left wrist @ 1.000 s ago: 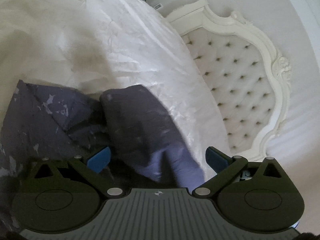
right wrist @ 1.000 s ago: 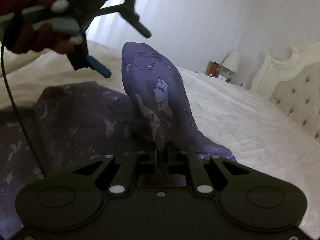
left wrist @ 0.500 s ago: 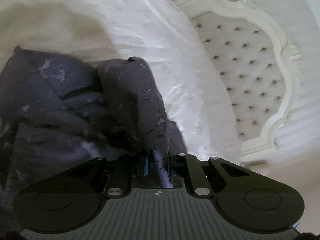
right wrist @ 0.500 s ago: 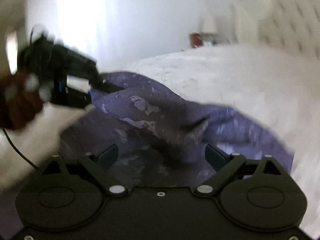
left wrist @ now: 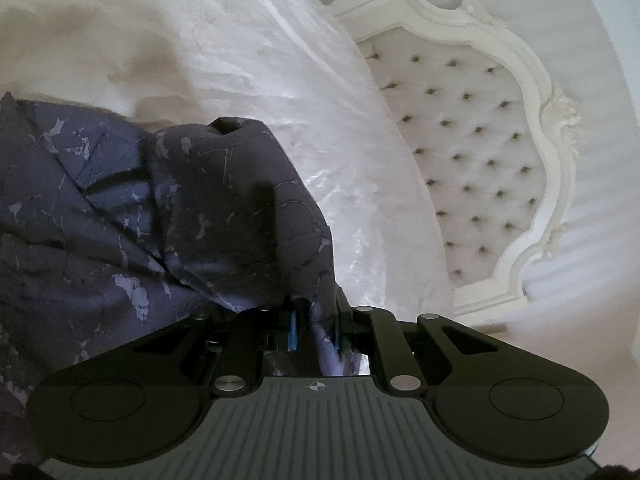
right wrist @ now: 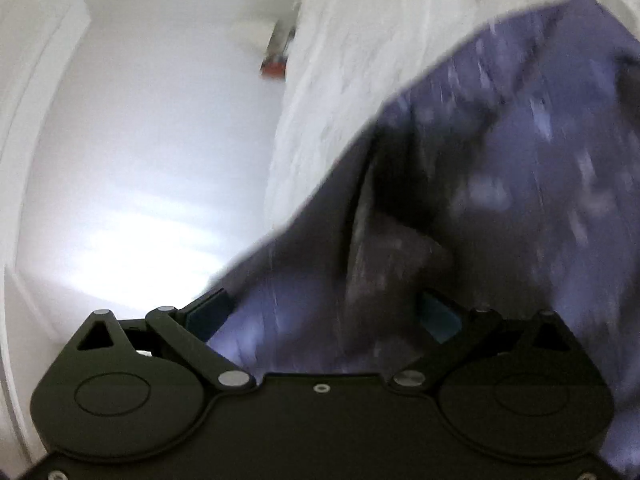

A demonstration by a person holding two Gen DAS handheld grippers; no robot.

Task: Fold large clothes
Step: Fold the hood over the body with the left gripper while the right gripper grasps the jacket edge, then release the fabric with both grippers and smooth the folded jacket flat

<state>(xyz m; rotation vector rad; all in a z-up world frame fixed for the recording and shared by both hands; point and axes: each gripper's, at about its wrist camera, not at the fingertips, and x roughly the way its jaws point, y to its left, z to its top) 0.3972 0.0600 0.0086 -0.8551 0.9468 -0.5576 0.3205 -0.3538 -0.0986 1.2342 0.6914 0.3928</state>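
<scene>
A dark purple garment with pale marbled marks lies bunched on a white bedspread. My left gripper is shut on a raised fold of it, the cloth pinched between its blue pads and rising in a hump just ahead. In the right wrist view the picture is rolled on its side and blurred. There the purple garment fills the right half. My right gripper has its jaws opening wide, with cloth lying loose between the blue pads, which do not press on it.
A cream tufted headboard with a carved frame stands beyond the bed. A white wall and a red object on a nightstand show past the white bedspread in the right wrist view.
My left gripper went from open to shut on the garment fold. My right gripper let go of the cloth it held up, opened wide, rolled onto its side and swung low to the garment.
</scene>
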